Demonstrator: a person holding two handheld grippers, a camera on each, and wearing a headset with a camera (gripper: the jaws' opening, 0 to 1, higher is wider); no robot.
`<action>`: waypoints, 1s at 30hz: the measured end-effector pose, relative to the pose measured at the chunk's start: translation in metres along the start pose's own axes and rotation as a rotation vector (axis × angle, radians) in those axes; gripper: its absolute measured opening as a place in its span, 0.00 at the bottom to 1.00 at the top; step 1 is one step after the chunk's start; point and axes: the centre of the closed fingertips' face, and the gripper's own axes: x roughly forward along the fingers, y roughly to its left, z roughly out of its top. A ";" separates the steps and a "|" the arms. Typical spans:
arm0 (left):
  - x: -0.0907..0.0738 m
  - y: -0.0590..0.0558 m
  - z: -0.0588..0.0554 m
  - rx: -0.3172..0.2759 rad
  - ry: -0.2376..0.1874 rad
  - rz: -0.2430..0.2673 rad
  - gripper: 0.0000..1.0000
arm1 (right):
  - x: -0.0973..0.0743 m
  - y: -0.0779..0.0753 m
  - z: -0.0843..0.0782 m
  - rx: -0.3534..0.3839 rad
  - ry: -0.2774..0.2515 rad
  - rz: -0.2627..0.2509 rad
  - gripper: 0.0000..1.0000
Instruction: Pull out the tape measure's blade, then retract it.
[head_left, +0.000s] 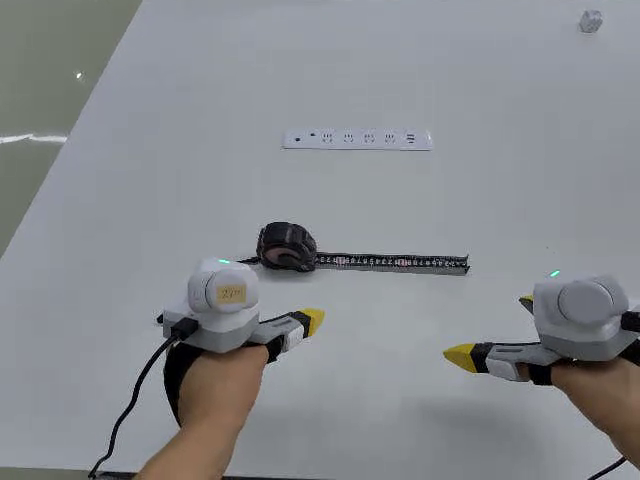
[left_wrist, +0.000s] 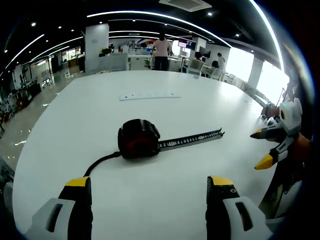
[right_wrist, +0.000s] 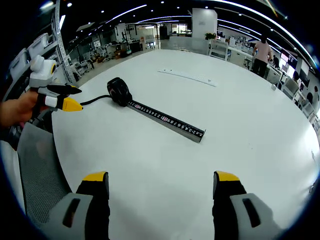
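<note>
The left gripper (left_wrist: 148, 182) has its jaws spread wide and empty. The right gripper (right_wrist: 161, 176) is the same. The tape measure (left_wrist: 139, 139) lies straight ahead of the left gripper, which is the nearer one. Its blade (left_wrist: 192, 140) is already drawn out and runs off toward the right gripper, crosswise to both tools. The blade's hook end lies ahead of the right gripper. Whether a lock holds the blade is too small to tell. A white table (head_left: 200, 180) carries it all, with a power strip (head_left: 357, 139) farther ahead, in an open office under strip lights.
</note>
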 end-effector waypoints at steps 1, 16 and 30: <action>0.001 0.000 0.001 -0.002 0.000 0.000 0.93 | 0.001 -0.001 0.000 -0.002 0.000 0.000 0.88; 0.017 0.006 0.015 -0.032 -0.009 0.022 0.90 | 0.011 -0.013 0.003 -0.064 0.026 0.007 0.85; 0.034 0.007 0.024 -0.057 -0.009 0.036 0.87 | 0.025 -0.018 0.009 -0.137 0.043 0.029 0.80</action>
